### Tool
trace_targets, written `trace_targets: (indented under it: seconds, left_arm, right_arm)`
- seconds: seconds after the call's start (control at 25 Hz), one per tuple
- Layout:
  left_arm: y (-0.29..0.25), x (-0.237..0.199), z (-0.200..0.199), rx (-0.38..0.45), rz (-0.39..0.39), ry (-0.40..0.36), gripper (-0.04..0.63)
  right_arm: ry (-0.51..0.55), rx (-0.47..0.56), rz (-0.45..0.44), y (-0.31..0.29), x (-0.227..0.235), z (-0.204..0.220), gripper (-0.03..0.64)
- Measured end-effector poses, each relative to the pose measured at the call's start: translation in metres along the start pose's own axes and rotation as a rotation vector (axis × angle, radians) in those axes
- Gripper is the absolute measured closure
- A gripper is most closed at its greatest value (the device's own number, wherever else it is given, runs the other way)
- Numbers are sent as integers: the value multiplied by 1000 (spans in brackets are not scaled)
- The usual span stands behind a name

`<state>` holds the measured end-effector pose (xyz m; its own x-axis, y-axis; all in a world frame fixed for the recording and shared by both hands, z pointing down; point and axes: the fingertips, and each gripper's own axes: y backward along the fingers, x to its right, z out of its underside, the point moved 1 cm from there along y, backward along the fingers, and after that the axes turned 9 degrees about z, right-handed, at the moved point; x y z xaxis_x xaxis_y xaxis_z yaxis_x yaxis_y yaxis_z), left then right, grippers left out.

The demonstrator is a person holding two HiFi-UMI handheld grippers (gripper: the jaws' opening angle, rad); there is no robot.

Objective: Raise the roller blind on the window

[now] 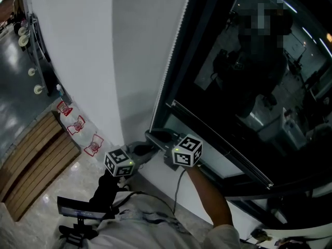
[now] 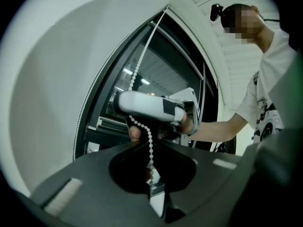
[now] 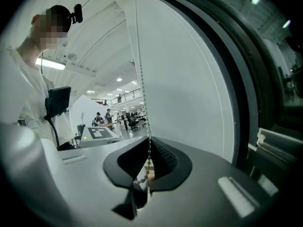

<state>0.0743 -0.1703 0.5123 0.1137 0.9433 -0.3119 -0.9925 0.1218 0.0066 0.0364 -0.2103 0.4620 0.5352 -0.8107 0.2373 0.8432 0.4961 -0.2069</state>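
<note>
Where a white wall (image 1: 72,45) meets a dark window (image 1: 233,87), the blind's bead chain (image 1: 168,61) hangs down along the left edge of the window frame. Seen from the head, looking steeply down, both tongs sit low by the sill and close together, each topped with a marker cube. The left one is nearer the wall and the right one nearer the glass, with a bare forearm (image 1: 207,196) behind it. The glass is dark and reflects a person; the blind's cloth itself cannot be picked out for certain

The left tongs (image 2: 152,176) have the chain in their own view. It drops from high on the frame, passes the white body of the right tongs, then runs into the narrow slot between the left jaws, which are clenched on it. The right tongs (image 3: 147,174) are clenched on the chain too. Beads run straight down from above, in front of the white wall, and vanish between the closed jaws, with a few beads bunched just below the pinch. In the left gripper view the right tongs hold the chain just above the left
</note>
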Motion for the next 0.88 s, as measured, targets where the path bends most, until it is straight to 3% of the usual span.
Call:
trace_targets:
  seconds: [0.2, 0.4, 0.52, 0.88]
  left_arm:
    - [-6, 2, -4, -12, 18, -19, 597]
    - [-8, 4, -5, -15, 24, -21, 597]
    - [-8, 4, -2, -19, 20, -16, 597]
    - [-6, 3, -7, -3, 17, -28, 597]
  right_arm:
    - [-36, 23, 6, 6, -1, -2, 601]
    - [11, 34, 25, 11, 6, -5, 593]
    - [13, 51, -3, 15, 4, -9, 520]
    - [83, 210, -80, 23, -14, -101, 476]
